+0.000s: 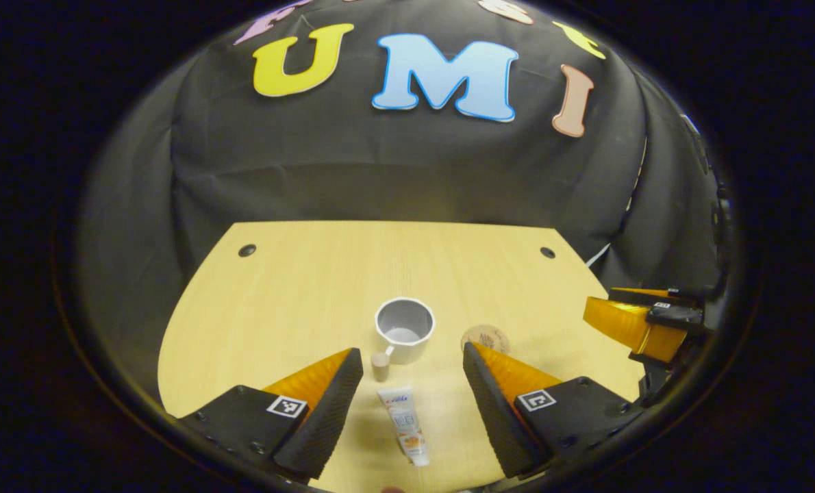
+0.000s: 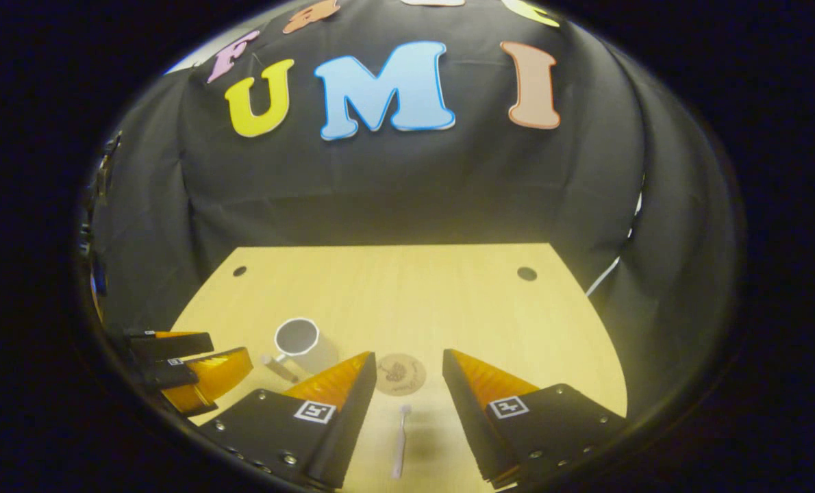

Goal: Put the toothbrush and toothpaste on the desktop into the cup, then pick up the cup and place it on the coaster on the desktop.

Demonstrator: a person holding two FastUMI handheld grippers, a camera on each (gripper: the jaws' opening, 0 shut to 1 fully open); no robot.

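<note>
On the light wooden desktop (image 1: 298, 287) stands a pale cup (image 1: 405, 330), empty, its handle (image 1: 381, 365) pointing toward me. A white toothpaste tube (image 1: 405, 426) lies flat just in front of it, between the spread fingers of my left gripper (image 1: 411, 353), which hangs open above the desk. Right of the cup lies a round brown coaster (image 1: 485, 337). In the right gripper view a white toothbrush (image 2: 400, 439) lies lengthwise between the fingers of my open right gripper (image 2: 409, 357), short of the coaster (image 2: 399, 374). The cup (image 2: 297, 338) stands to its left.
The desktop has a curved front edge and two dark holes near the back corners (image 1: 247, 250) (image 1: 547, 252). Black cloth walls close in behind and at both sides. My right gripper (image 1: 637, 322) hangs at the desk's right edge, my left gripper (image 2: 195, 373) at the left edge.
</note>
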